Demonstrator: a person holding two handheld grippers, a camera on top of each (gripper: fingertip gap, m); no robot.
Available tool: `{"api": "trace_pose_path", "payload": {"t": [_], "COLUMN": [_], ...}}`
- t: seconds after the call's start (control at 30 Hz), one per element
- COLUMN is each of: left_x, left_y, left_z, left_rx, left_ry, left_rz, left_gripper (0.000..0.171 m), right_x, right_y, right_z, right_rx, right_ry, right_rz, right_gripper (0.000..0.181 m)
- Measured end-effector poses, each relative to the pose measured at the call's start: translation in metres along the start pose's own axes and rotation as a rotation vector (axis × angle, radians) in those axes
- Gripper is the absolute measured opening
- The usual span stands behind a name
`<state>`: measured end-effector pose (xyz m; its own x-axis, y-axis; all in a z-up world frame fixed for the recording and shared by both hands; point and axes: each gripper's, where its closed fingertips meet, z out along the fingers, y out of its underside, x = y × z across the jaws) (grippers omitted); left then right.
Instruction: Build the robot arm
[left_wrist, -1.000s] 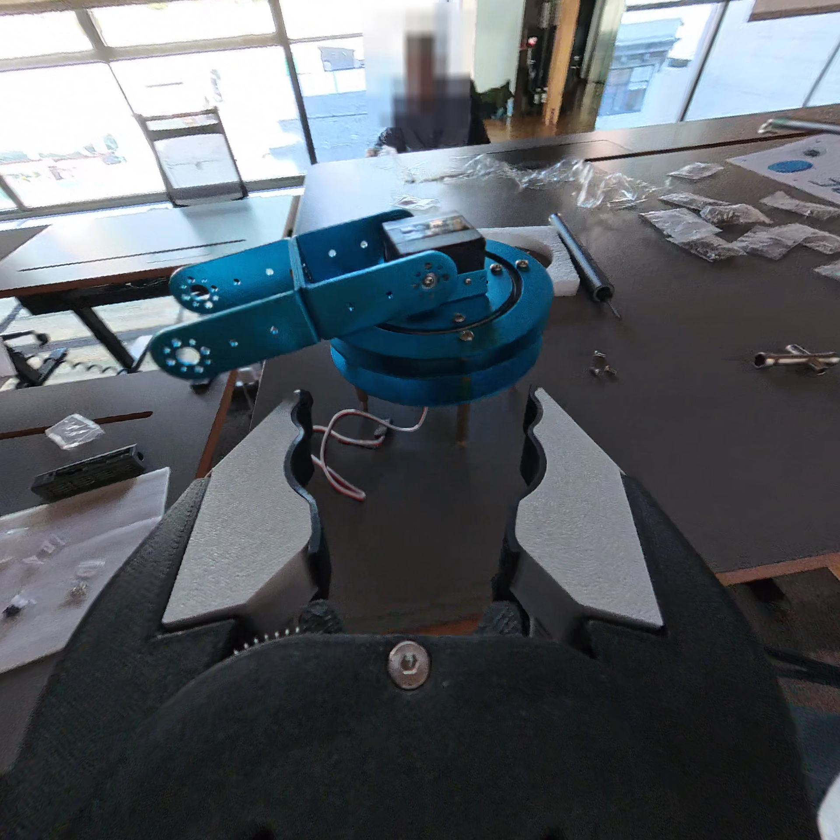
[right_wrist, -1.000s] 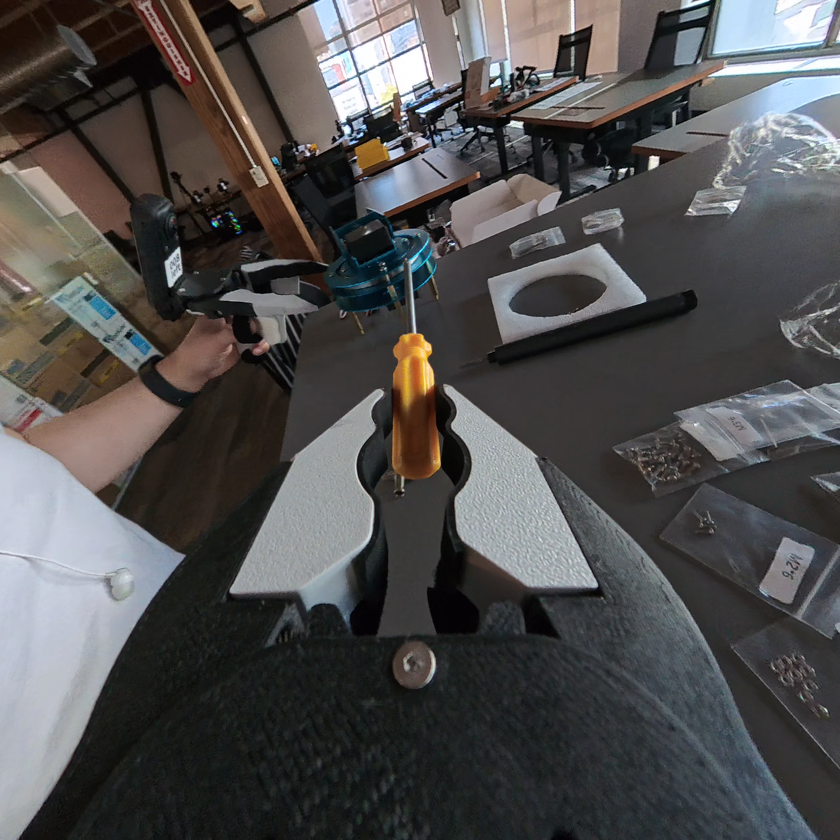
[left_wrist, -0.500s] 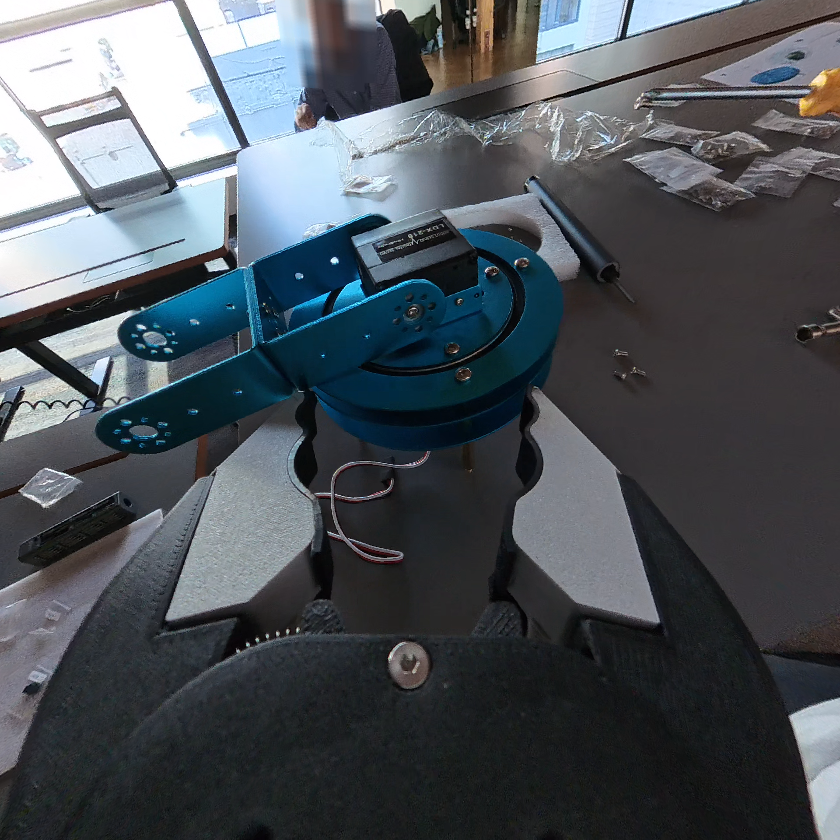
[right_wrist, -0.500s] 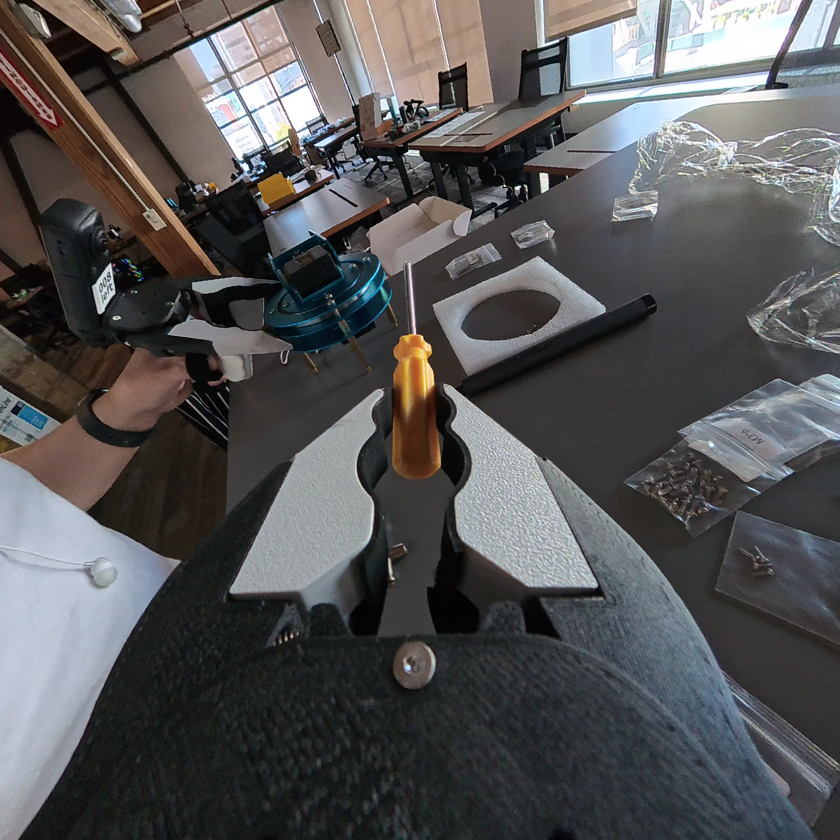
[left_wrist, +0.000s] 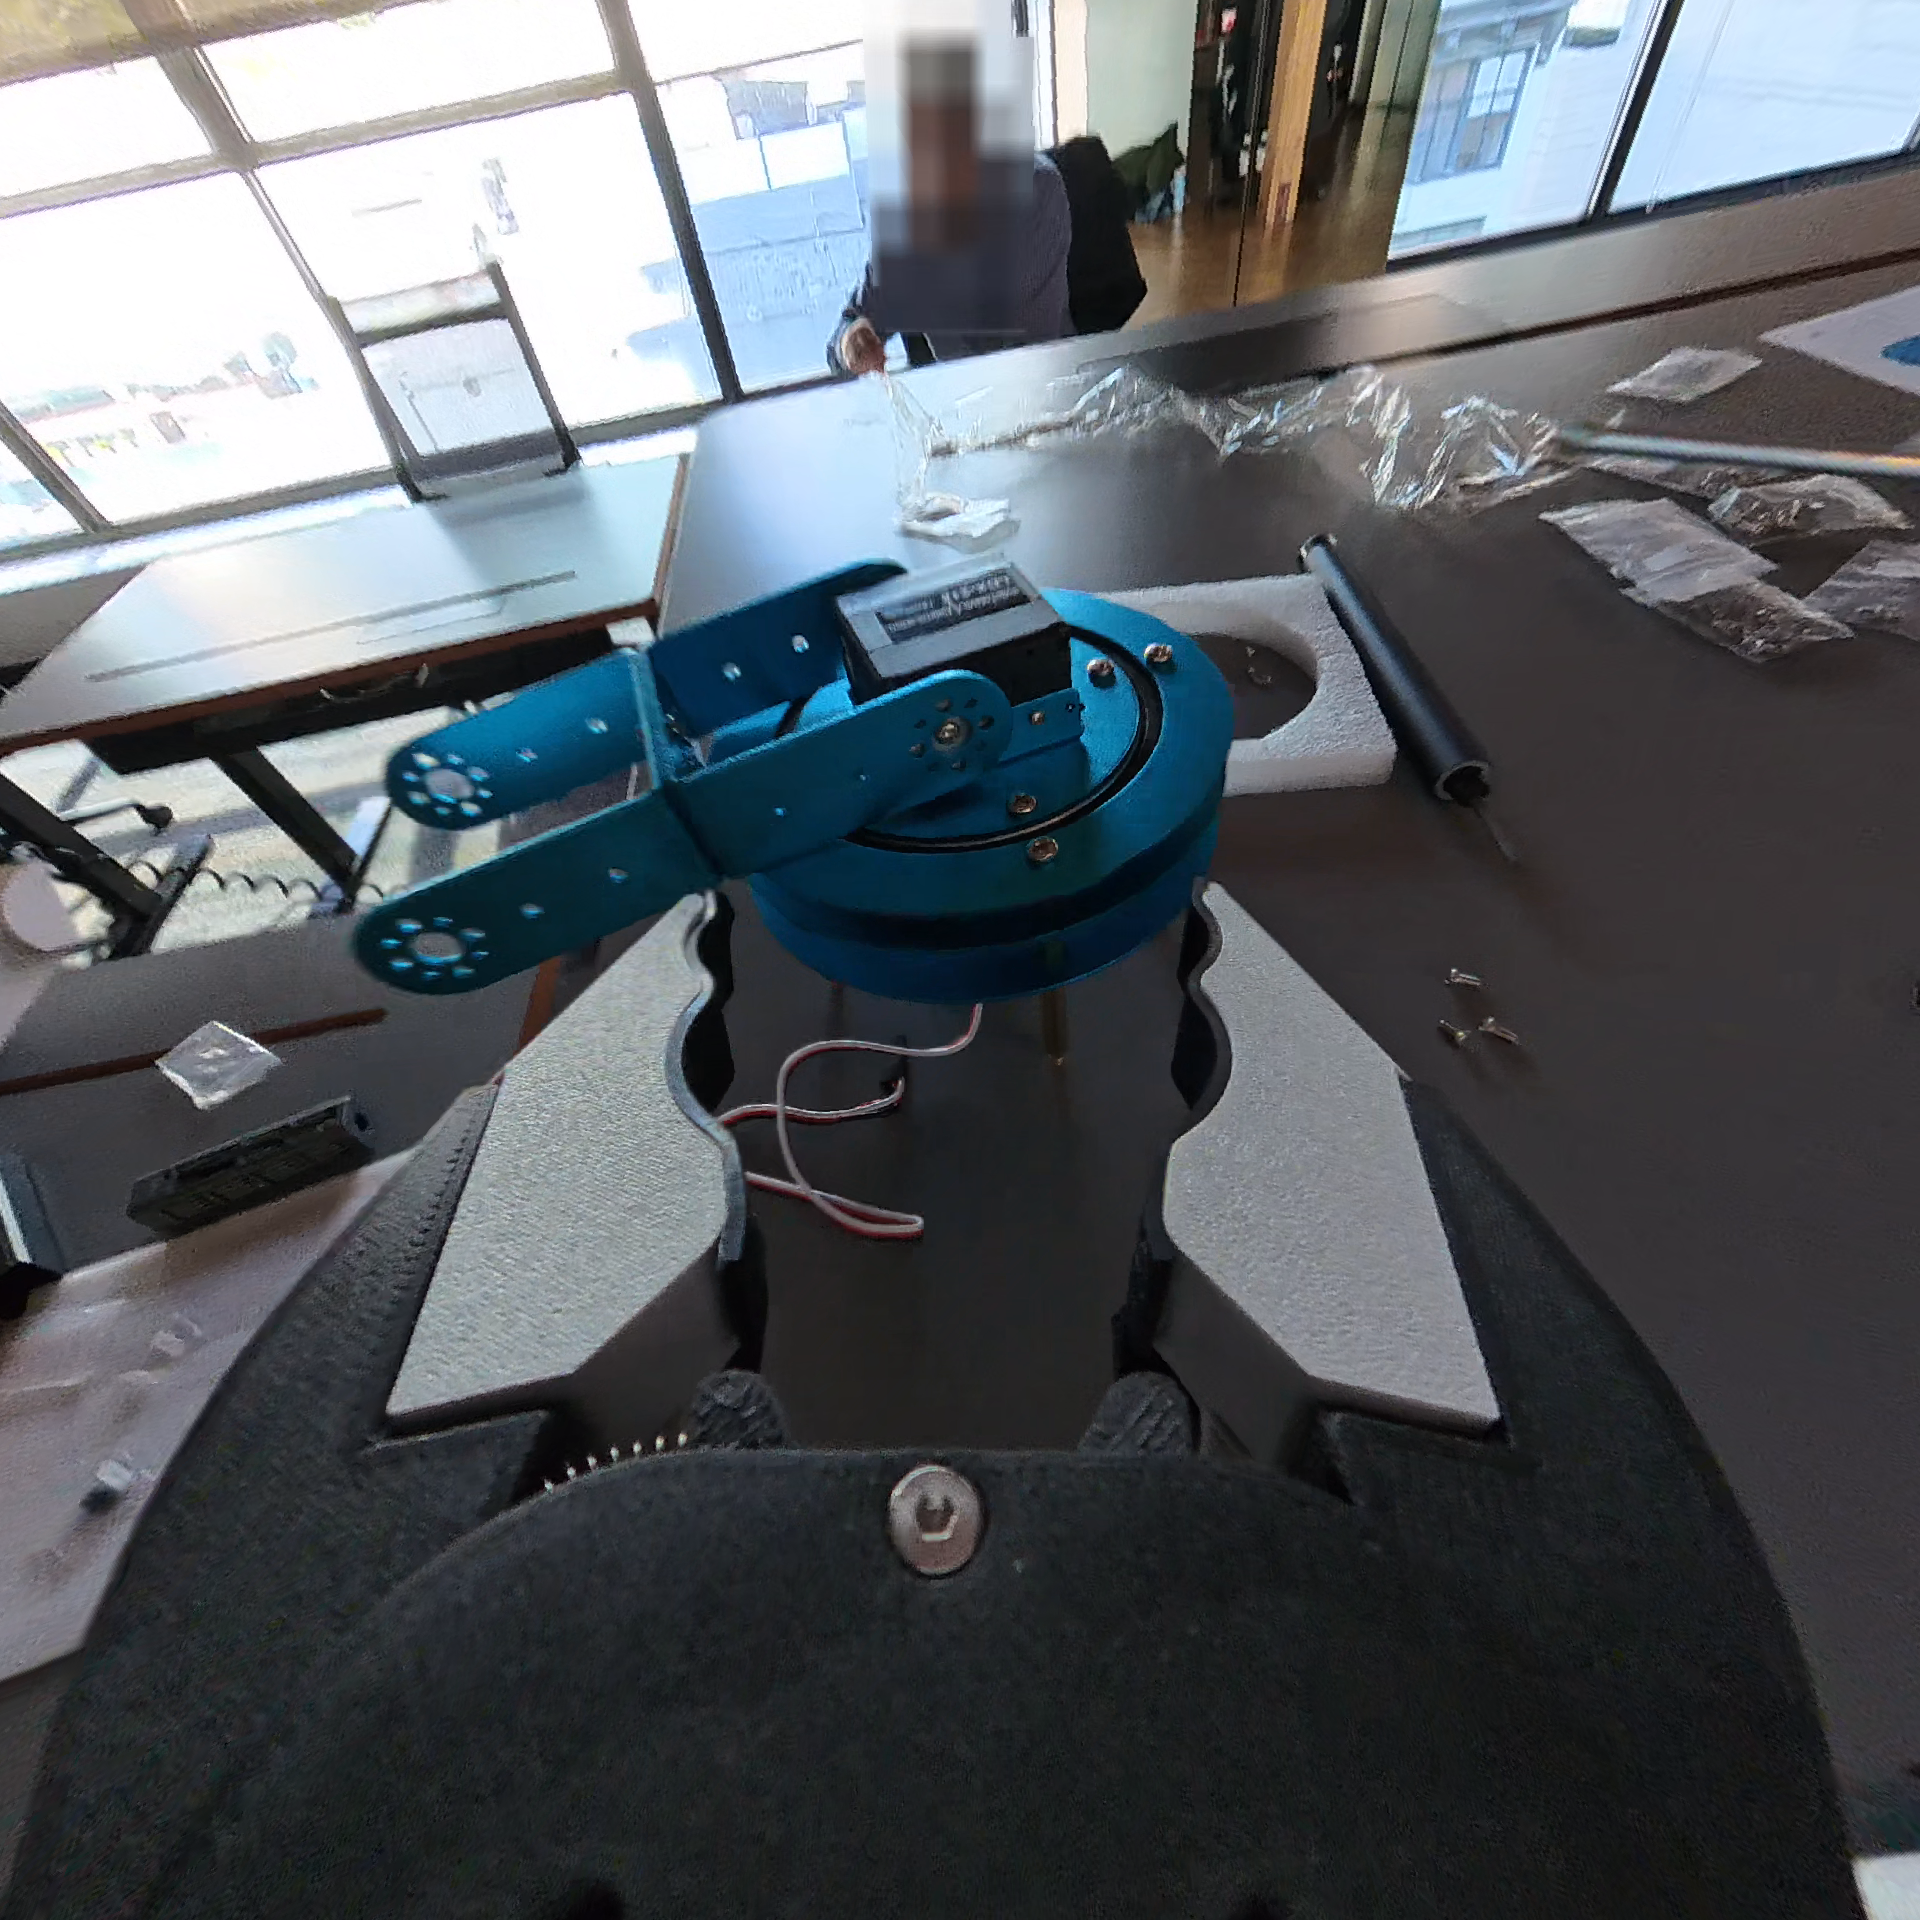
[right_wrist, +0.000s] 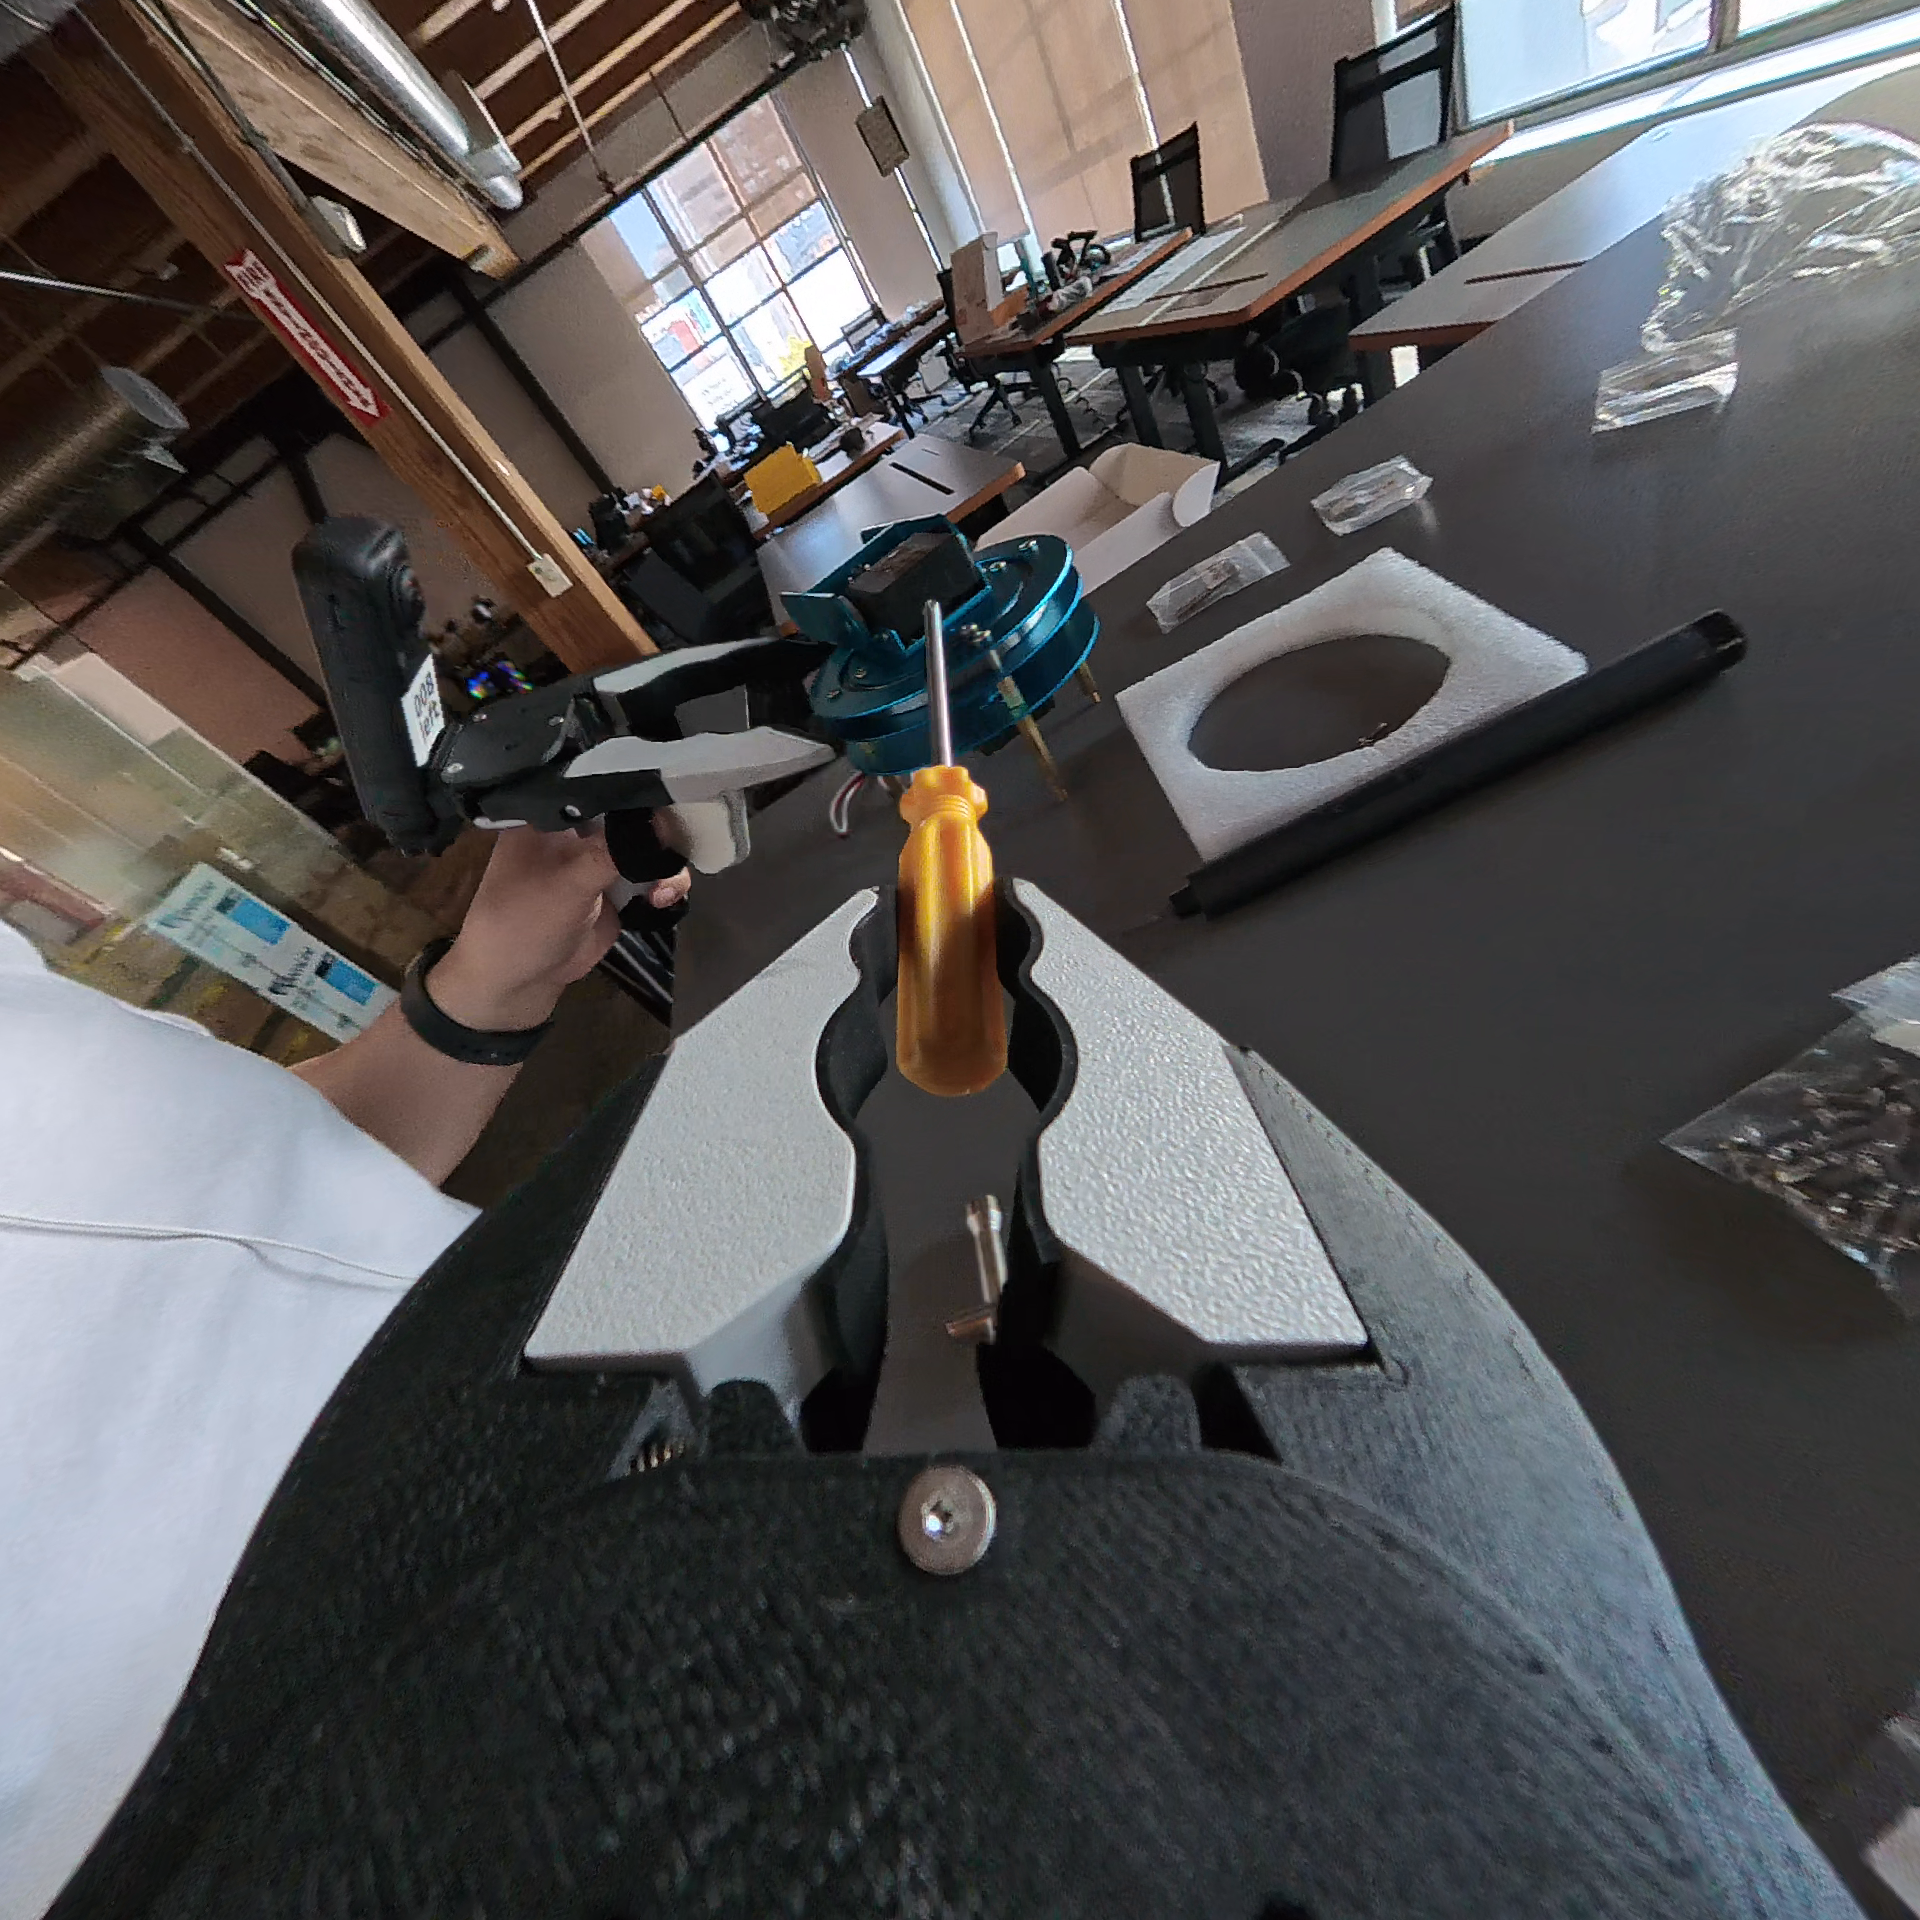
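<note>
Fingers of the right gripper (right_wrist: 945, 914) clamp the screwdriver (right_wrist: 948, 966) pointing forward.

Left gripper (left_wrist: 951, 925) up close: black textured body, two pale grey grainy fingers (left_wrist: 582, 1184) with wavy black inner edges, a silver hex screw (left_wrist: 933, 1519) dead centre, gear teeth peeking beside it. Right gripper (right_wrist: 945, 904) matches, with its own silver screw (right_wrist: 945, 1519). From the right wrist view, a black camera with a white sticker (right_wrist: 421, 707), a white sleeve (right_wrist: 156, 1195), black wristband (right_wrist: 457, 1023).
</note>
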<state>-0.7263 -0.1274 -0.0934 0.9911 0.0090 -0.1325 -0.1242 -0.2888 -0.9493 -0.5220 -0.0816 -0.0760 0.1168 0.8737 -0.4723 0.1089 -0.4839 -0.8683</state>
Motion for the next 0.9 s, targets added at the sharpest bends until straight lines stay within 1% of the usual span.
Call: {"api": "trace_pose_path", "payload": {"t": [0.07,0.1,0.13,0.17,0.2,0.27,0.33,0.43,0.5,0.67,0.73,0.9], "left_x": [0.005,0.016,0.034,0.052,0.064,0.073,0.076,0.075,0.076,0.078,0.079,0.078], "left_y": [-0.018,-0.03,-0.042,-0.052,-0.06,-0.069,-0.08,-0.09,-0.088,-0.085,-0.086,-0.082], "left_z": [-0.022,-0.031,-0.039,-0.046,-0.049,-0.047,-0.047,-0.053,-0.055,-0.063,-0.065,-0.067], "left_rx": [0.065,0.101,0.14,0.17,0.193,0.247,0.32,0.395,0.402,0.425,0.435,0.421], "left_ry": [0.022,0.094,0.214,0.342,0.434,0.535,0.628,0.747,0.789,0.808,0.822,0.829], "left_rz": [-0.007,-0.051,-0.113,-0.186,-0.264,-0.39,-0.524,-0.687,-0.727,-0.73,-0.724,-0.728], "left_gripper": [0.08,0.069,0.051,0.038,0.038,0.042,0.043,0.029,0.018,0.011,0.003,0.002], "right_x": [-0.011,-0.018,-0.026,-0.034,-0.042,-0.057,-0.068,-0.081,-0.085,-0.091,-0.091,-0.092], "right_y": [0.001,0.0,0.0,-0.001,-0.002,-0.003,-0.002,0.0,0.002,0.006,0.007,0.01], "right_z": [0.003,0.004,0.006,0.008,0.01,0.016,0.021,0.026,0.029,0.03,0.03,0.032], "right_rx": [0.006,0.015,0.025,0.034,0.045,0.061,0.066,0.065,0.066,0.061,0.059,0.05], "right_ry": [-0.052,-0.083,-0.117,-0.153,-0.188,-0.256,-0.307,-0.354,-0.363,-0.365,-0.361,-0.368], "right_rz": [0.046,0.069,0.092,0.111,0.127,0.161,0.184,0.201,0.196,0.186,0.186,0.192], "right_gripper": [0.017,0.017,0.017,0.017,0.017,0.017,0.017,0.017,0.017,0.017,0.017,0.017]}}
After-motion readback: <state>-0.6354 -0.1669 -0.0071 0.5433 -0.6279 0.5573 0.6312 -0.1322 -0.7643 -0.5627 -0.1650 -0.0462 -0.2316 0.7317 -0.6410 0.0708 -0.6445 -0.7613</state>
